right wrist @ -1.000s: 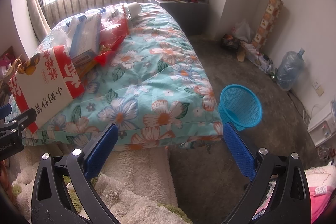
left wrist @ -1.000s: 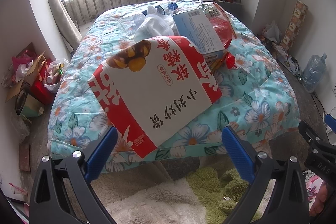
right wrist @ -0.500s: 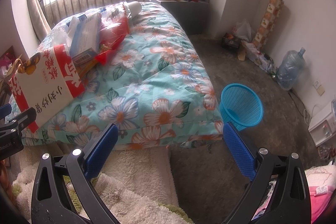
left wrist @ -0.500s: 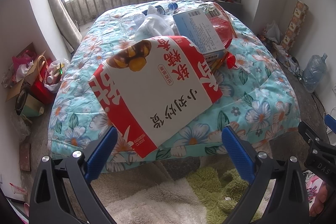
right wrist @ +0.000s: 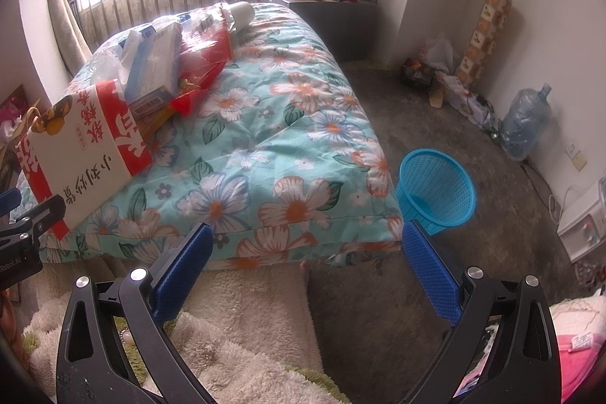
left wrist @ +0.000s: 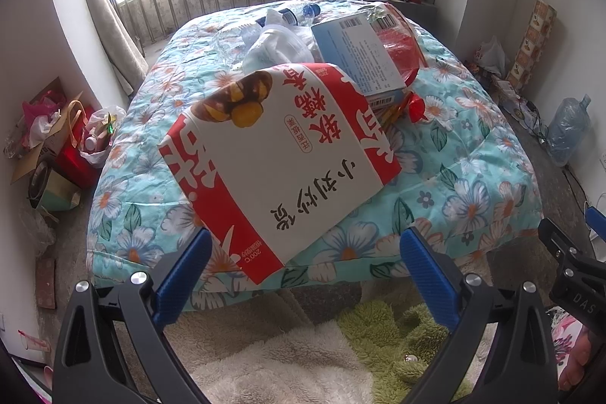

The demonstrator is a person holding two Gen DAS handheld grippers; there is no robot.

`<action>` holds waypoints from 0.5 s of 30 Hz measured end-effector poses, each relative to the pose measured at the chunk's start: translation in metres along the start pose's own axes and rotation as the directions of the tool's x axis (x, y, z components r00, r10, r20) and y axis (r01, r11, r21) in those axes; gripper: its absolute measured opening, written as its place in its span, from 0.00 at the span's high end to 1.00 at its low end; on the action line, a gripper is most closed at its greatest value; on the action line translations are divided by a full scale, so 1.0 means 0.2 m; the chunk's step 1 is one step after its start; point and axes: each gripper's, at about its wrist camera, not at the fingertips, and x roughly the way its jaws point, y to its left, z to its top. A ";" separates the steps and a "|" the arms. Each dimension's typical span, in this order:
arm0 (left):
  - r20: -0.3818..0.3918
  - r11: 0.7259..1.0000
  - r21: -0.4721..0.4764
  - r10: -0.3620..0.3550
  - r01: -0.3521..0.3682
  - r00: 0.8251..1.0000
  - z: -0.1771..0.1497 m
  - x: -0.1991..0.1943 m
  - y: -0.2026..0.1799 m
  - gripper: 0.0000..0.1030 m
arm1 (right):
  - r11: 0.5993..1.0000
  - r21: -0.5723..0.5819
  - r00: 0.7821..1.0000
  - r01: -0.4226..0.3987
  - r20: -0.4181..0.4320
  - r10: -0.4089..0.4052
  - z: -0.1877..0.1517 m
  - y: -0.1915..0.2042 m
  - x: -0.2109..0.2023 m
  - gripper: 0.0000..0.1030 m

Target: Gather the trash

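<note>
The bed [left wrist: 466, 173], under a turquoise flowered quilt, takes up most of the room, and everything else sits around it. On its near left part lies a heap of trash. Biggest is a red and white paper bag [left wrist: 280, 161] printed with chestnuts, lying flat and tilted, its lower corner hanging over the bed's front edge. Just behind it, leaning on the heap, is a pale blue carton [left wrist: 358, 53] with a barcode, and a red plastic wrapper [left wrist: 401, 48] pokes out beside and beneath the carton. Further back on the bed are crumpled clear bags [left wrist: 276, 44] and a plastic bottle [left wrist: 303, 14].

On the floor by the bed's right front corner stands a blue mesh basket [right wrist: 435, 192], upright, nothing visible inside it.

The left gripper [left wrist: 303, 275] hangs low in front of the bed, facing the paper bag, its blue fingers spread wide with nothing between them. The right gripper [right wrist: 303, 271] sits before the bed's front edge, fingers likewise wide apart and holding nothing, with the basket just beyond its right finger. A shaggy cream rug [right wrist: 246, 320] lies under both.
</note>
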 end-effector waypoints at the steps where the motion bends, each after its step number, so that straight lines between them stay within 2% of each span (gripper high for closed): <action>1: 0.000 1.000 0.000 0.000 0.000 1.000 0.00 0.00 0.00 0.05 | 1.000 0.000 1.000 0.000 0.000 0.000 0.00 0.00 0.00 0.08; 15: -0.001 1.000 -0.001 -0.001 0.001 1.000 0.00 0.00 0.00 0.05 | 1.000 -0.001 1.000 -0.004 -0.004 0.004 -0.01 -0.03 0.02 0.08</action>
